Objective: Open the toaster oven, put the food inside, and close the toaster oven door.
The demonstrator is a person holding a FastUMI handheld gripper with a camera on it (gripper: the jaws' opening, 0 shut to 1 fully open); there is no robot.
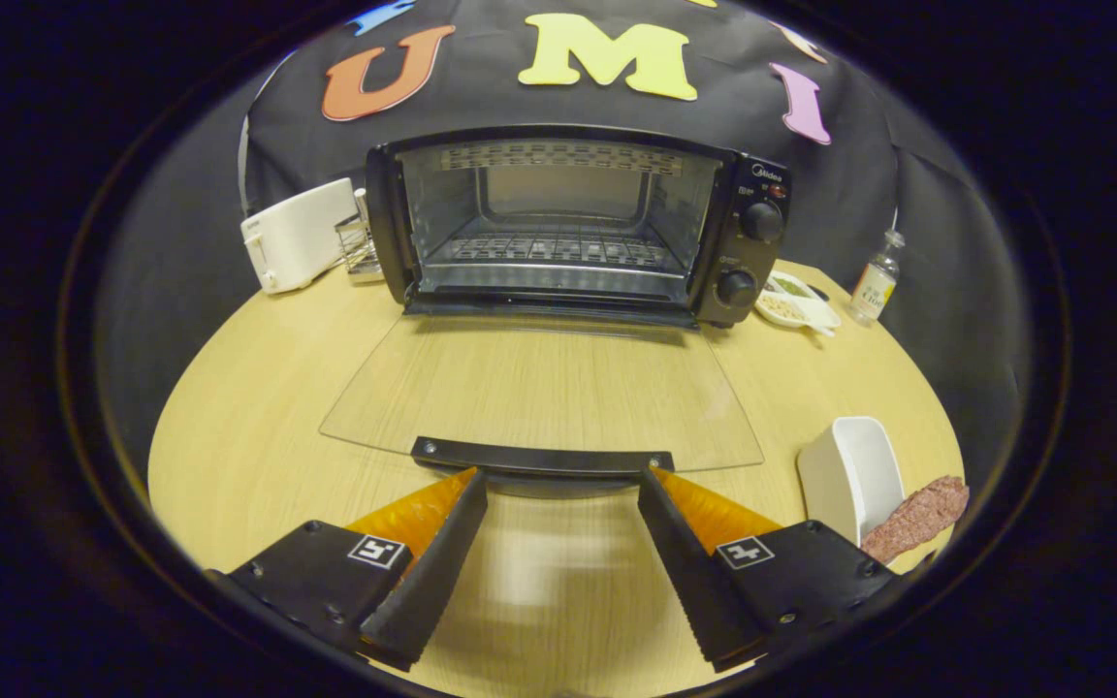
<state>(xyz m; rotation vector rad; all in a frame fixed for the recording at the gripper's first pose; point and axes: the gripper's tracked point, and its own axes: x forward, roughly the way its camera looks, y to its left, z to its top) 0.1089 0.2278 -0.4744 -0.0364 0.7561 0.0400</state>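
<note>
A black toaster oven (578, 223) stands at the back of the round wooden table (258, 427). Its glass door (539, 388) is folded all the way down and lies flat toward me. A wire rack (554, 250) shows inside the bare cavity. The door's dark handle (541, 456) sits just ahead of my fingertips. My gripper (558, 480) is open, with nothing between its fingers. A reddish-brown piece of food (917, 517) lies to the right of my right finger, beside a white dish (854, 475).
A white toaster (297, 236) and a small wire rack (358, 247) stand left of the oven. To the oven's right are a white plate with bits of food (796, 302) and a small clear bottle (876, 279). Bare tabletop lies on the left.
</note>
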